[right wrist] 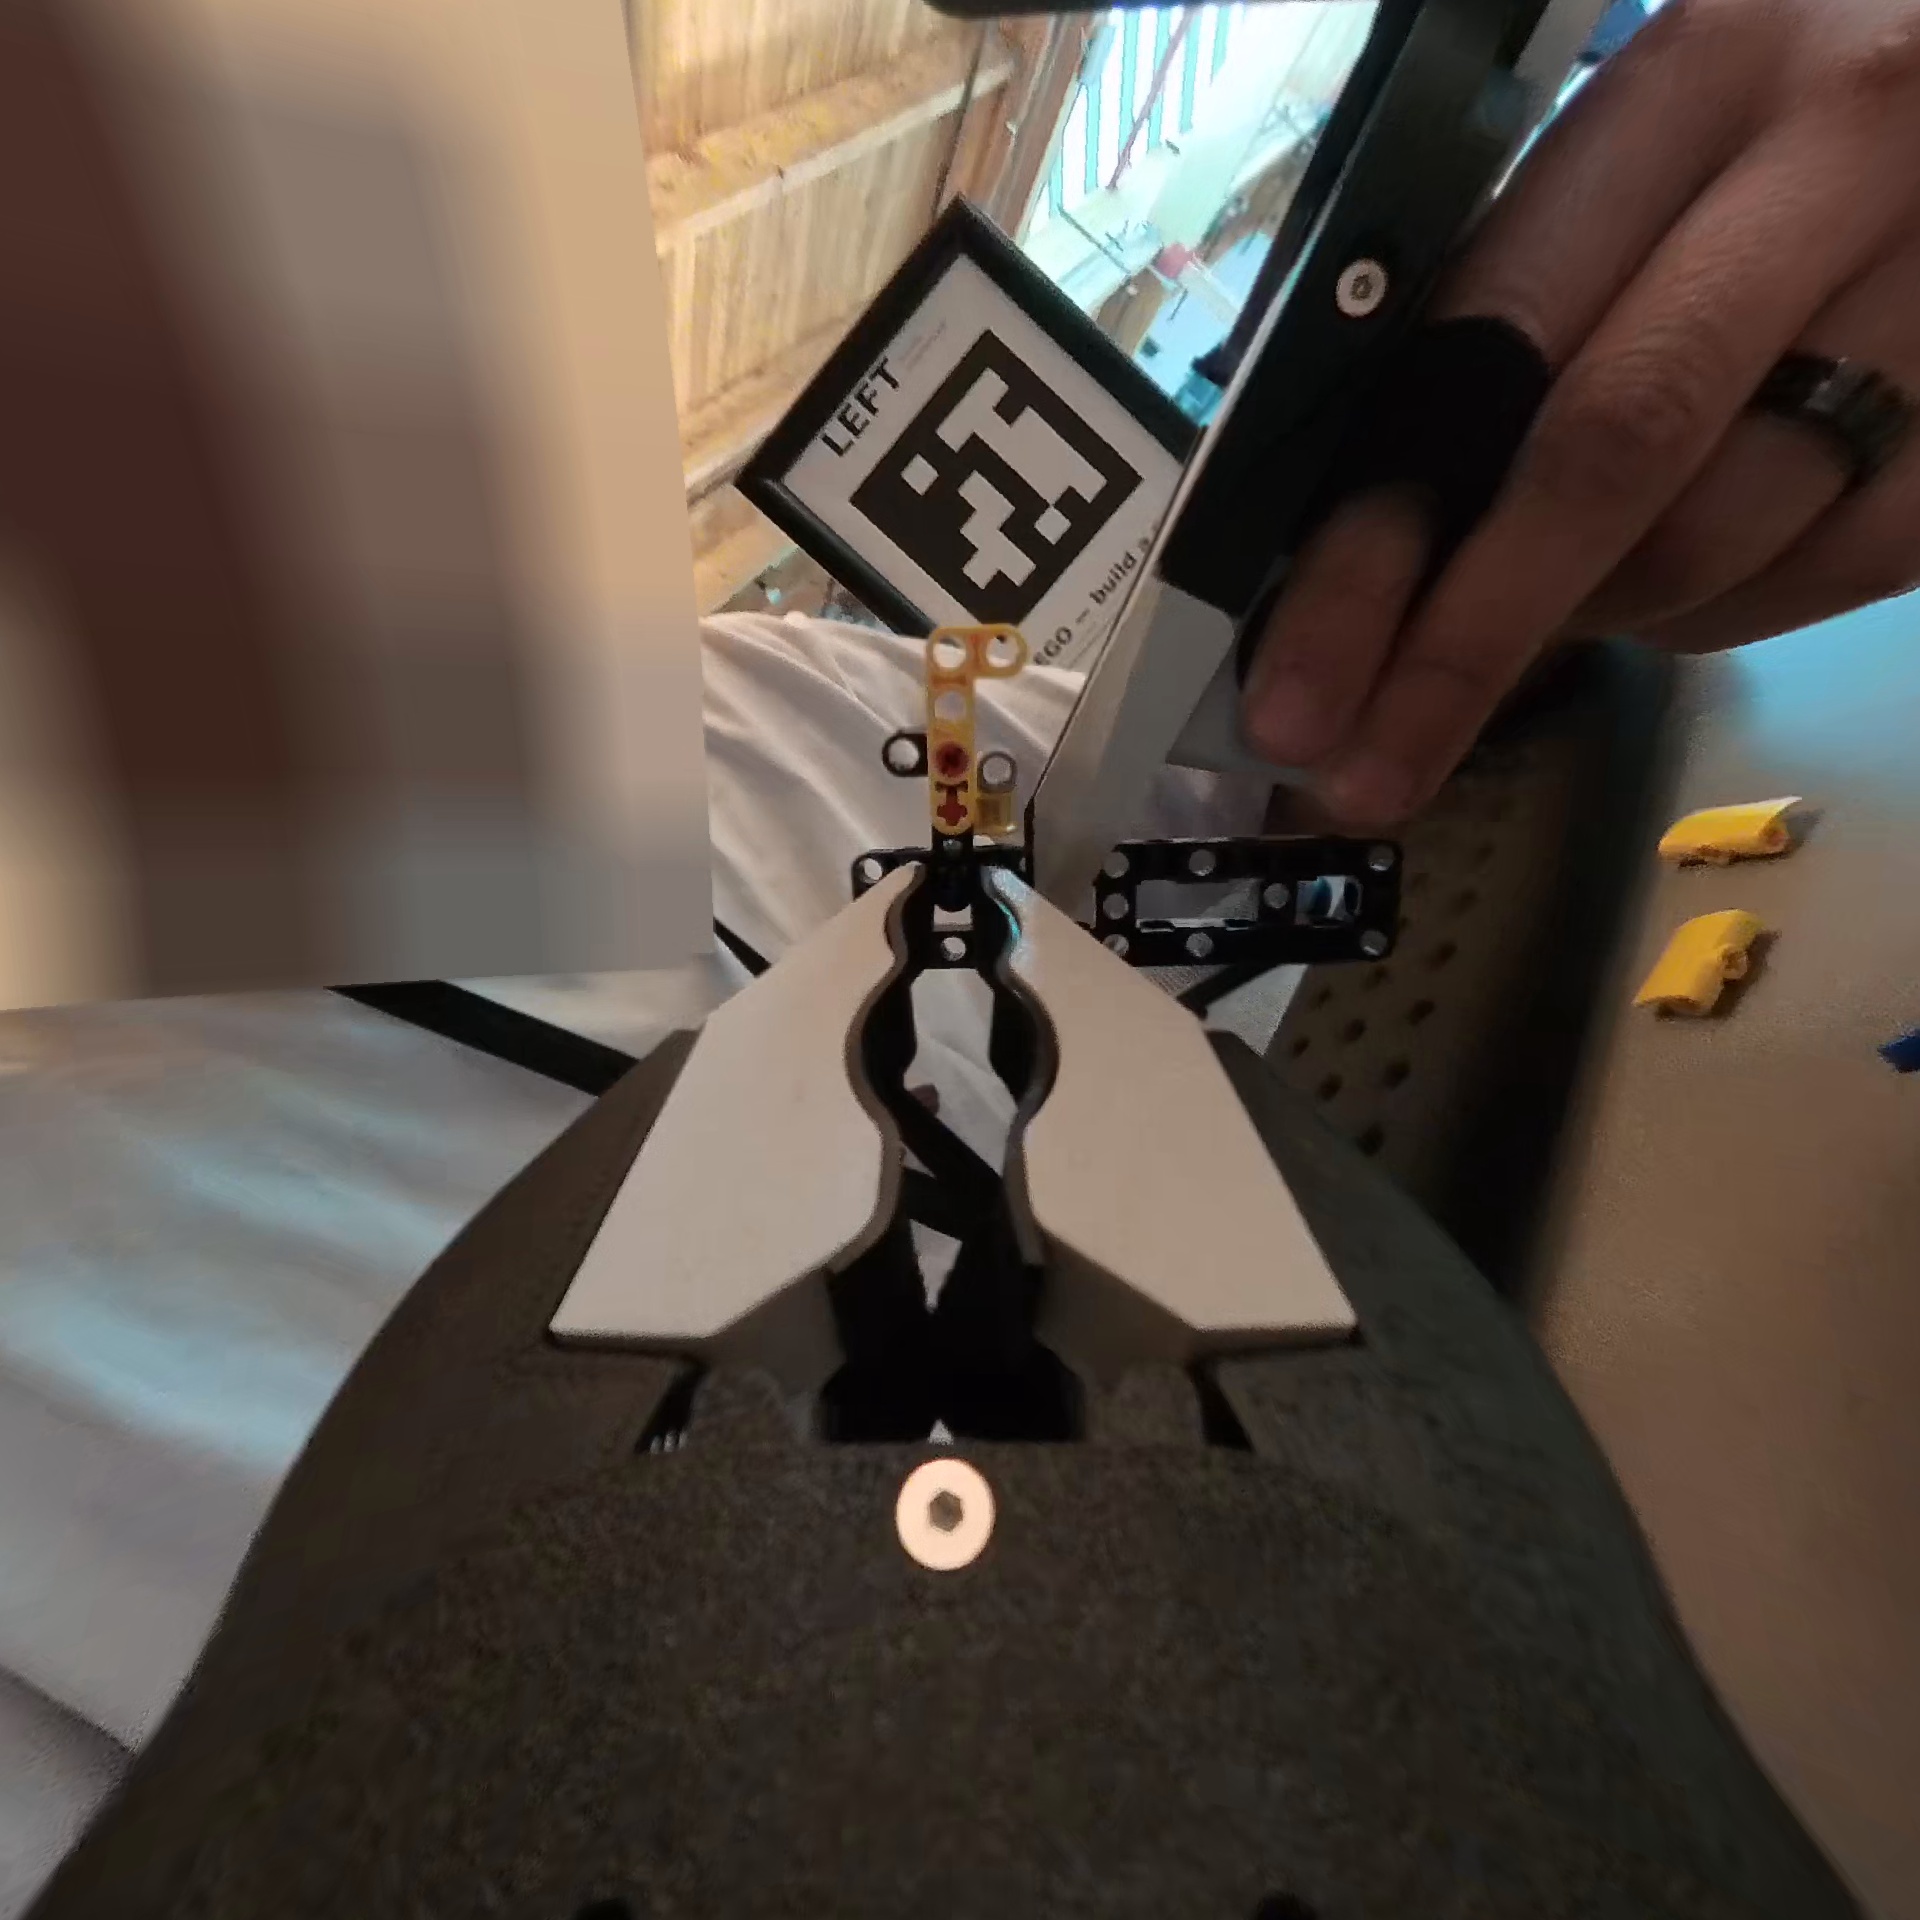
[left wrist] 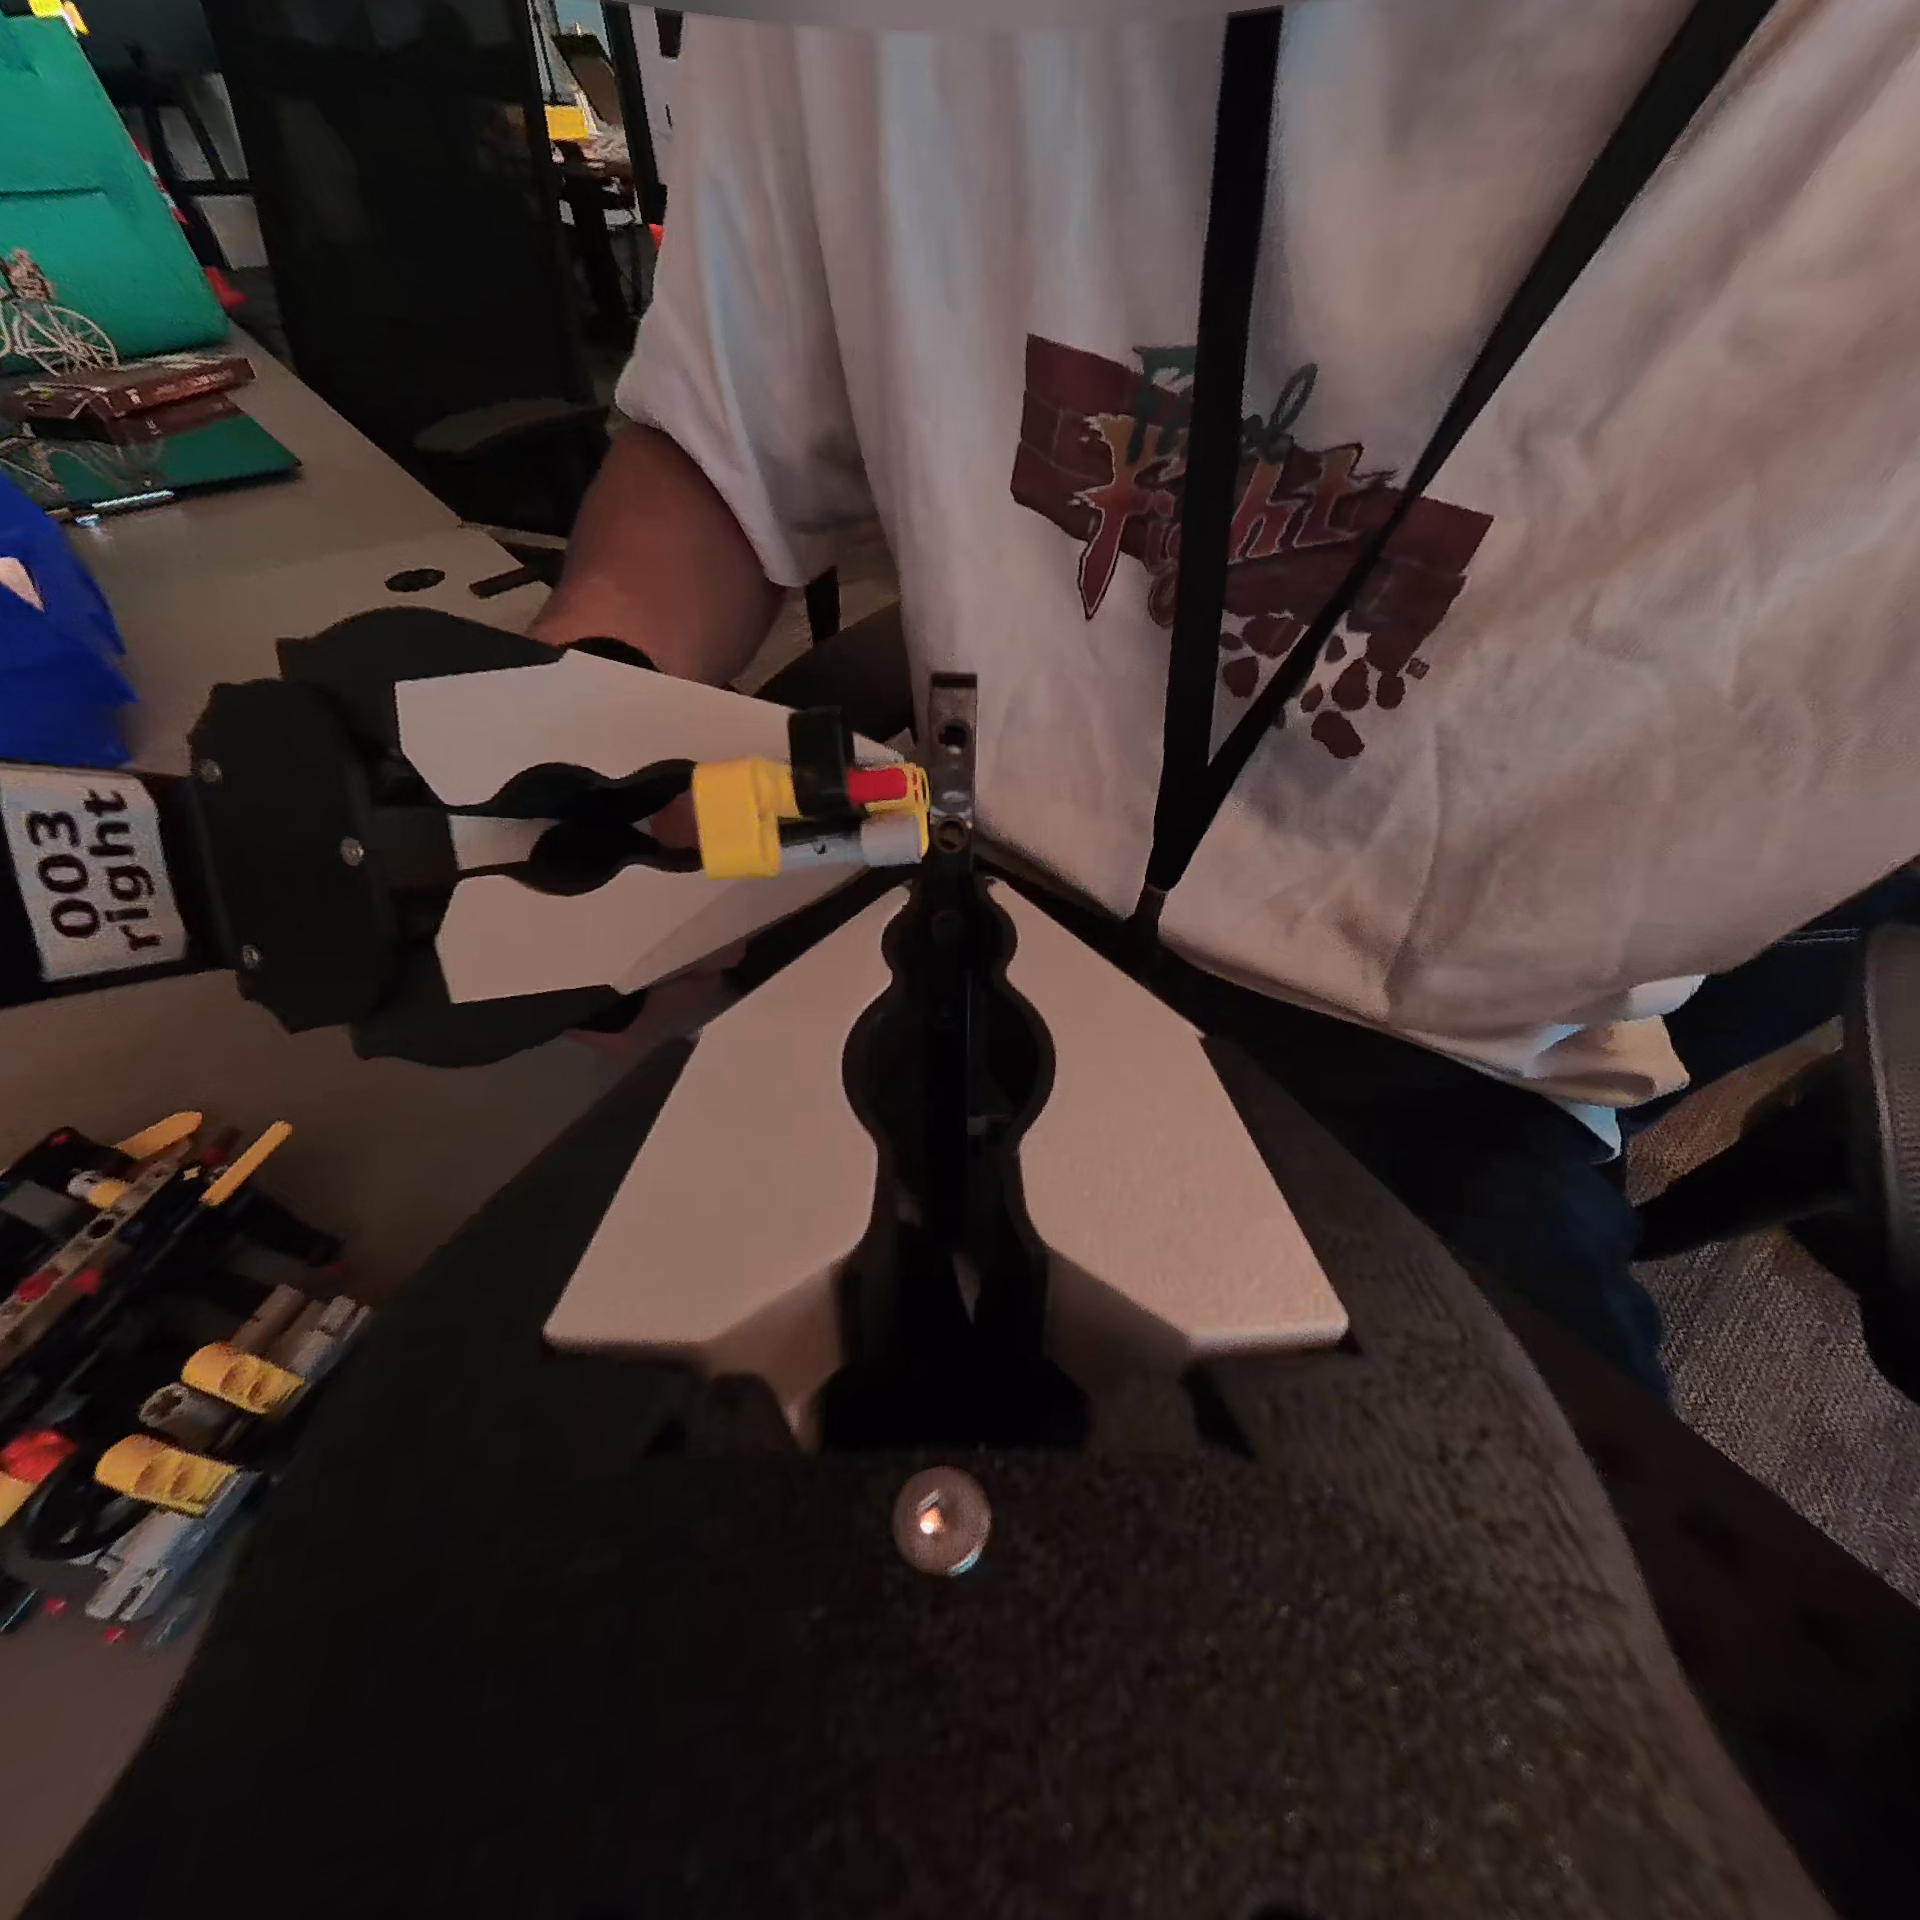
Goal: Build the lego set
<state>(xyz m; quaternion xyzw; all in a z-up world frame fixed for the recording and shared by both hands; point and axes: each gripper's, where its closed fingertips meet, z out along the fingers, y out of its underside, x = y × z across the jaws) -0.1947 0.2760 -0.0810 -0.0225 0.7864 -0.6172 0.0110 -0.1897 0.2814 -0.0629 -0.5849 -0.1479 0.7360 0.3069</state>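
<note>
My left gripper (left wrist: pixel 951 883) is shut on a black Lego frame (left wrist: pixel 952 738), seen edge-on and upright just past my fingertips. My right gripper (left wrist: pixel 675 821) comes in from the left, shut on a small sub-assembly (left wrist: pixel 810 816) of yellow, red, grey and black pieces. Its tip touches the frame. In the right wrist view my right gripper (right wrist: pixel 954 883) grips the black base of that sub-assembly (right wrist: pixel 961 727), whose yellow beam stands upright. The black frame (right wrist: pixel 1247 899) lies sideways just right of it, at the tip of my left gripper (right wrist: pixel 1060 821), which a hand holds.
A pile of loose Lego parts (left wrist: pixel 156 1382) lies on the grey table (left wrist: pixel 312 582) at the lower left. Two yellow pieces (right wrist: pixel 1725 826) lie on the table to the right. A person in a white T-shirt (left wrist: pixel 1039 312) is close behind the grippers. A blue container (left wrist: pixel 52 623) stands at the left. Less than 4 cm separates the two grippers' tips.
</note>
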